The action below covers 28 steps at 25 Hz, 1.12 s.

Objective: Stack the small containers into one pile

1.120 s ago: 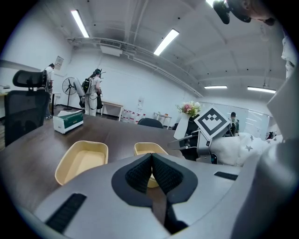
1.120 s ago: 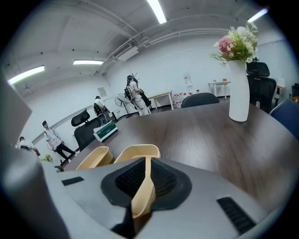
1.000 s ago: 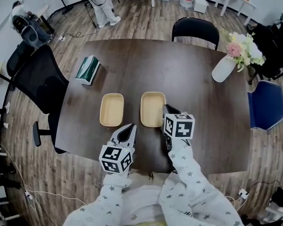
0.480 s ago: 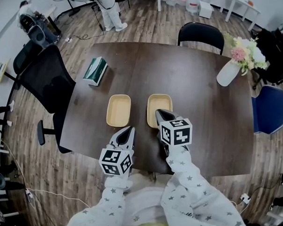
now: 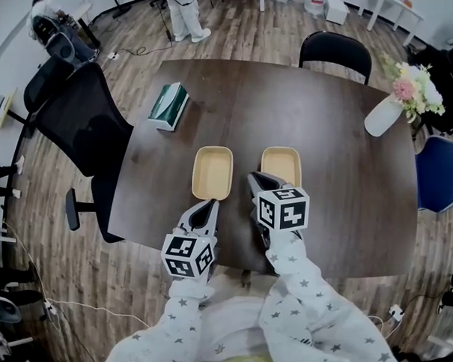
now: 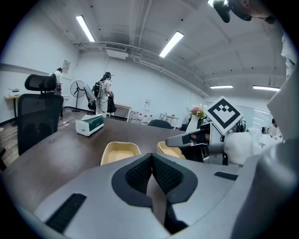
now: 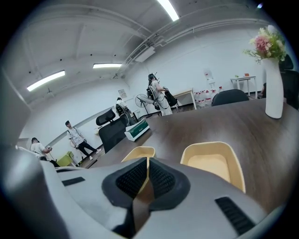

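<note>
Two empty beige containers lie side by side on the dark wooden table (image 5: 345, 212), the left one (image 5: 213, 172) and the right one (image 5: 281, 168). My right gripper (image 5: 254, 181) is shut and empty, its tip at the right container's near left corner. My left gripper (image 5: 206, 209) is also shut and empty, just short of the left container's near end. In the left gripper view the pads meet at the left gripper (image 6: 152, 157), with both containers (image 6: 120, 151) (image 6: 169, 149) ahead. The right gripper view shows the right gripper (image 7: 148, 161) closed before the two containers (image 7: 138, 153) (image 7: 212, 161).
A green tissue box (image 5: 168, 106) lies at the table's far left. A white vase with flowers (image 5: 384, 114) stands at the far right. A black office chair (image 5: 78, 140) is at the left, a black chair (image 5: 336, 48) at the far side and a blue chair (image 5: 440, 174) on the right.
My right gripper has slid from the right container's right rim to its near left corner. The left gripper has stayed put. The head view has shifted.
</note>
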Each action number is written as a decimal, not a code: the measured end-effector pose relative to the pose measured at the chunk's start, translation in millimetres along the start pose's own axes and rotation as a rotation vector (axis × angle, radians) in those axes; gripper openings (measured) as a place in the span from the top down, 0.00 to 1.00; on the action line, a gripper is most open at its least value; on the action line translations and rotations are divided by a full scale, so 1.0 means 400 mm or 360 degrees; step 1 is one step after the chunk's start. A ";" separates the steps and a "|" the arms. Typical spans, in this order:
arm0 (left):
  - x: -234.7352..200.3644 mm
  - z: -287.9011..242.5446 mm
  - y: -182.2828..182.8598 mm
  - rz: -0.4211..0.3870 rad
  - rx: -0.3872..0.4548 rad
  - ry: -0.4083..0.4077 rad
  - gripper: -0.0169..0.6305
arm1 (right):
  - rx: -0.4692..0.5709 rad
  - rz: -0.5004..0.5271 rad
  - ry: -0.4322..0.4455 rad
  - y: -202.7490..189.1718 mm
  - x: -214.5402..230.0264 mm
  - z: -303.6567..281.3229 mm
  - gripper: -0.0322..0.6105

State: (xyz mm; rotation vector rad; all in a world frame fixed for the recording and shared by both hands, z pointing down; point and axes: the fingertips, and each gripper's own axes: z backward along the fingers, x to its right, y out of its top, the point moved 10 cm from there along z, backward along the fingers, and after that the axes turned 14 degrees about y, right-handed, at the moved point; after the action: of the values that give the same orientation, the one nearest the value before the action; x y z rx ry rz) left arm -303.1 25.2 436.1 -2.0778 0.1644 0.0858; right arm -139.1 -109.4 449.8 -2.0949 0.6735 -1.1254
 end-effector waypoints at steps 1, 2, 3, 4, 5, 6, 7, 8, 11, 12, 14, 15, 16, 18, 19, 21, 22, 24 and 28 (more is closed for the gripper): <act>-0.012 0.001 0.000 0.0003 -0.0002 0.0001 0.94 | -0.0009 -0.0009 0.0006 -0.003 -0.007 -0.015 0.90; -0.022 0.001 0.000 0.0005 -0.0004 0.0002 0.94 | -0.0016 -0.0021 0.0013 -0.005 -0.012 -0.030 0.90; -0.032 0.002 0.000 0.0007 -0.0006 0.0002 0.94 | -0.0021 -0.0034 0.0020 -0.008 -0.016 -0.044 0.90; -0.042 0.001 0.000 0.0009 -0.0007 0.0003 0.94 | -0.0023 -0.0049 0.0027 -0.010 -0.020 -0.058 0.90; -0.052 0.001 0.000 0.0012 -0.0009 0.0004 0.94 | -0.0026 -0.0063 0.0035 -0.012 -0.023 -0.072 0.90; -0.061 0.001 0.000 0.0016 -0.0010 0.0005 0.94 | -0.0034 -0.0074 0.0041 -0.013 -0.027 -0.085 0.90; -0.071 -0.001 0.001 0.0019 -0.0012 0.0007 0.94 | -0.0045 -0.0080 0.0042 -0.015 -0.030 -0.098 0.90; -0.081 -0.003 0.002 0.0021 -0.0014 0.0008 0.94 | -0.0058 -0.0079 0.0036 -0.017 -0.033 -0.111 0.90; -0.105 -0.011 0.004 0.0019 -0.0022 0.0003 0.94 | -0.0089 -0.0074 -0.0012 -0.025 -0.036 -0.146 0.90; -0.111 -0.013 0.004 0.0016 -0.0026 -0.0002 0.94 | -0.0088 -0.0081 -0.0028 -0.028 -0.035 -0.155 0.89; -0.119 -0.018 0.006 0.0005 -0.0037 -0.0013 0.94 | -0.0089 -0.0100 -0.0058 -0.035 -0.032 -0.172 0.78; -0.122 -0.020 0.006 -0.0003 -0.0043 -0.0019 0.94 | -0.0098 -0.0107 -0.0072 -0.039 -0.030 -0.180 0.75; -0.124 -0.023 0.007 -0.0012 -0.0049 -0.0026 0.94 | -0.0107 -0.0110 -0.0089 -0.043 -0.028 -0.188 0.75; -0.130 -0.030 0.007 -0.0028 -0.0061 -0.0039 0.94 | -0.0123 -0.0114 -0.0118 -0.051 -0.023 -0.203 0.73; -0.133 -0.033 0.007 -0.0034 -0.0066 -0.0043 0.94 | -0.0133 -0.0121 -0.0123 -0.054 -0.020 -0.212 0.71; -0.141 -0.039 0.008 -0.0042 -0.0075 -0.0045 0.94 | -0.0153 -0.0143 -0.0134 -0.060 -0.014 -0.228 0.67; -0.144 -0.040 0.009 -0.0045 -0.0080 -0.0045 0.94 | -0.0161 -0.0152 -0.0147 -0.062 -0.012 -0.234 0.67; -0.151 -0.043 0.009 -0.0049 -0.0091 -0.0042 0.94 | -0.0180 -0.0164 -0.0190 -0.066 -0.004 -0.244 0.67; -0.162 -0.050 0.004 -0.0061 -0.0112 -0.0035 0.94 | -0.0237 -0.0170 -0.0253 -0.071 0.010 -0.264 0.68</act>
State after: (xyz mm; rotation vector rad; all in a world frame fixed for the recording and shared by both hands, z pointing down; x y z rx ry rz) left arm -367.7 12.3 453.2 -2.1481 0.1099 0.0921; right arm -224.1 -125.7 516.8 -2.3427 0.5913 -0.9775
